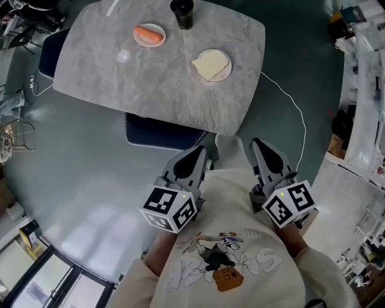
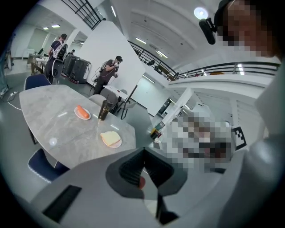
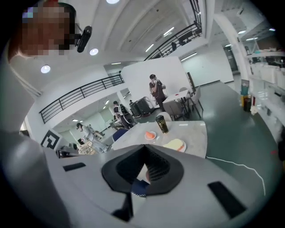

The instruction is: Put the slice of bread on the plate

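Only the head view shows both tools at once: the left gripper (image 1: 197,153) and the right gripper (image 1: 257,145) are held close to the person's chest, well short of the grey table (image 1: 150,84), which lies at 12 o'clock from them. Each gripper view looks along its own jaws, and in both the dark ribbed jaws meet at the tips with nothing between them. These views also take in the hall beyond the table, which the head view misses: a standing person (image 2: 109,73) and a balcony railing (image 3: 80,95). The slice of bread (image 1: 208,64) already lies flat on the plate (image 1: 228,71), near the table's right edge. At 11 o'clock from the bread stands a dark cup (image 1: 182,13), and at 10 o'clock sits a small plate (image 1: 137,37) bearing an orange food piece (image 1: 148,33). A blue chair (image 1: 159,133) is tucked under the near edge. Bare floor lies open between that edge and the grippers, crossed at the right by a white cable (image 1: 295,108). The slice looks nearly as wide as it is long. Its longer side seems to run from about 8 to 2 o'clock, with one corner pointing to 9 o'clock.
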A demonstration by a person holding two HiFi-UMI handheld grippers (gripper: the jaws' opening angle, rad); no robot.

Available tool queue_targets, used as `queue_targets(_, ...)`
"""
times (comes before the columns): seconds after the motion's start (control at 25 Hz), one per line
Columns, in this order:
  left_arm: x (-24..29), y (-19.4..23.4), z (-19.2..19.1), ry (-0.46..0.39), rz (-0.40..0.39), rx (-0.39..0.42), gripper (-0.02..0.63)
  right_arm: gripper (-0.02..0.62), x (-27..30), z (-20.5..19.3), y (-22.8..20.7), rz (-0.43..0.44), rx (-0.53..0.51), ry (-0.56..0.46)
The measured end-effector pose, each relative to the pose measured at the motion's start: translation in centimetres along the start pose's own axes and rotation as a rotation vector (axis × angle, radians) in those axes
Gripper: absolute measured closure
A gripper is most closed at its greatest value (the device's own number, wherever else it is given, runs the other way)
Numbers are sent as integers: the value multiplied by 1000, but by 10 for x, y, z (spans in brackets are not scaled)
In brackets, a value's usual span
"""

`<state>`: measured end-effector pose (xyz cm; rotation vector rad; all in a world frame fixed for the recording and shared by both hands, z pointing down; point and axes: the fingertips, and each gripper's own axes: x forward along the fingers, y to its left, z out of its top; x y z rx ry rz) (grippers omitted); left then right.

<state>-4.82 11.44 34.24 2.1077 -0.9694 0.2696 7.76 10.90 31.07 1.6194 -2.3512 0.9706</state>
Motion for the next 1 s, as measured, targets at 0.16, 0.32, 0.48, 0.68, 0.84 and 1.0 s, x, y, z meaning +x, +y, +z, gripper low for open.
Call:
queue_targets(0.16,-46,9,-34,14,-28,-14,595,591,-30,-20,34,-76,-5,-59)
queue_targets(0.32,-72,8,-56,15,-45,8,595,591,-46,-43,52,-80,-15,-72)
queue_targets(0.48,-93,5,-64,-19,-44,-4,595,591,-58,-54,78,-35,-51,-46)
queue_targets(0.68,-99,-16,-68,-51,-78,12,595,591,-74,-46,92,3,-178,-57)
queue_targets(0.84,-99,-26,-80,-48,-106,-10,595,591,-82,-69,91,-50,-250,-44)
queue_targets(1.0,-119,-37,-90,-38,-97,-41,595,591,-96,-82,112,-5,-274,-10)
